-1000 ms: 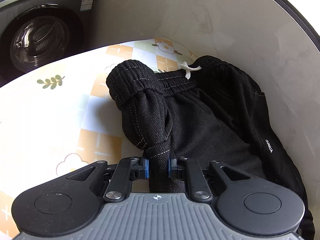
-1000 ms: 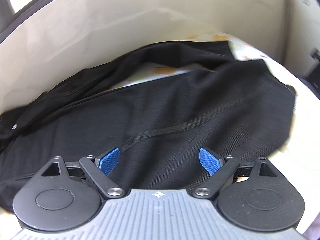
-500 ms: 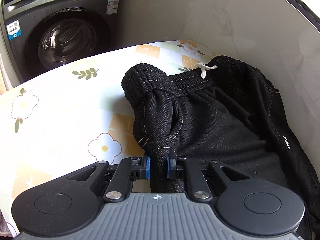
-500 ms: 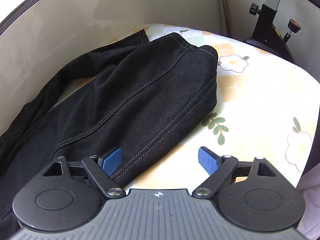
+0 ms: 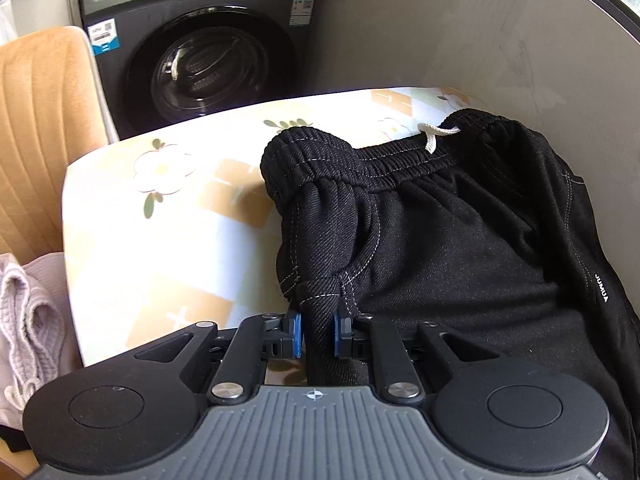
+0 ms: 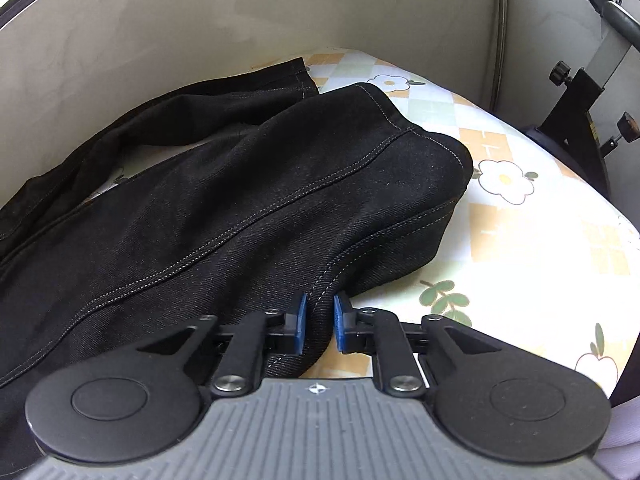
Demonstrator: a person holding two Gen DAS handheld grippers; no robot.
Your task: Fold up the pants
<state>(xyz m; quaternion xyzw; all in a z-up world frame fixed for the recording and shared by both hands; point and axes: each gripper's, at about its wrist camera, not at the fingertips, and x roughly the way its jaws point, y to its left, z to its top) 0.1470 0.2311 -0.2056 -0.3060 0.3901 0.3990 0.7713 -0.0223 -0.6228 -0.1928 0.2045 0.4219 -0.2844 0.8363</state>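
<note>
Left gripper [image 5: 317,334] pinches a bunched fold of the black pants [image 5: 460,264] below the waistband; right gripper [image 6: 319,322] pinches a leg seam near the tablecloth's [image 6: 532,240] near edge.

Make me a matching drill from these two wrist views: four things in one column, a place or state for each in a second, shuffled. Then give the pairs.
Things:
1. left gripper
2. right gripper
3. drawstring
4. washer

Places or states:
A. white, lying at the waistband
B. shut on the pants near the waist
C. grey, standing beyond the table
D. shut on a leg seam, near the hem

Pairs: 1-B, 2-D, 3-A, 4-C
</note>
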